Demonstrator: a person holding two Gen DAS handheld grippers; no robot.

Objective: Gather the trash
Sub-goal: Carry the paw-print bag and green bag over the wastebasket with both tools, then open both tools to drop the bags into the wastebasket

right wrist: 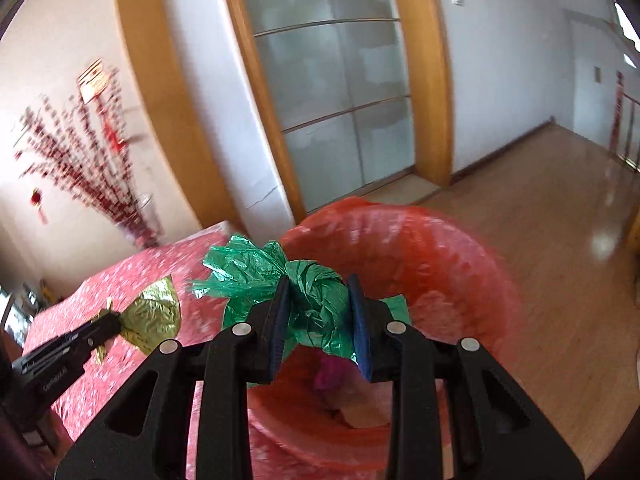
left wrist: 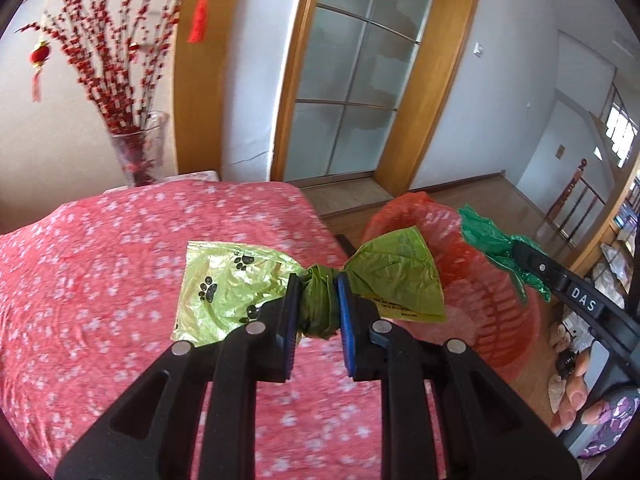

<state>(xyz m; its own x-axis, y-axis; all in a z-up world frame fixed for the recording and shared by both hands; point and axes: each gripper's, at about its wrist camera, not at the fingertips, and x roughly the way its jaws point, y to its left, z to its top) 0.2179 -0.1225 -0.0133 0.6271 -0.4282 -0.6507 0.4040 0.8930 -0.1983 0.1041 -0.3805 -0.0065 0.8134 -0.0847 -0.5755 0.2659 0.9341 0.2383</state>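
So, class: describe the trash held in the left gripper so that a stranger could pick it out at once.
Start at the pink flowered tablecloth; above its edge nearest the red-lined bin, the left gripper pinches a crumpled lime-green bag at its middle. Unlike the plain dark green bag in the right gripper, it carries black paw prints.

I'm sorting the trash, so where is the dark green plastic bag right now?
The dark green bag is clamped in the right hand-held gripper, centre of the right wrist view, above the red-lined bin beside the table.

wrist cams, close, angled down | shared: red bin (left wrist: pixel 472 280)
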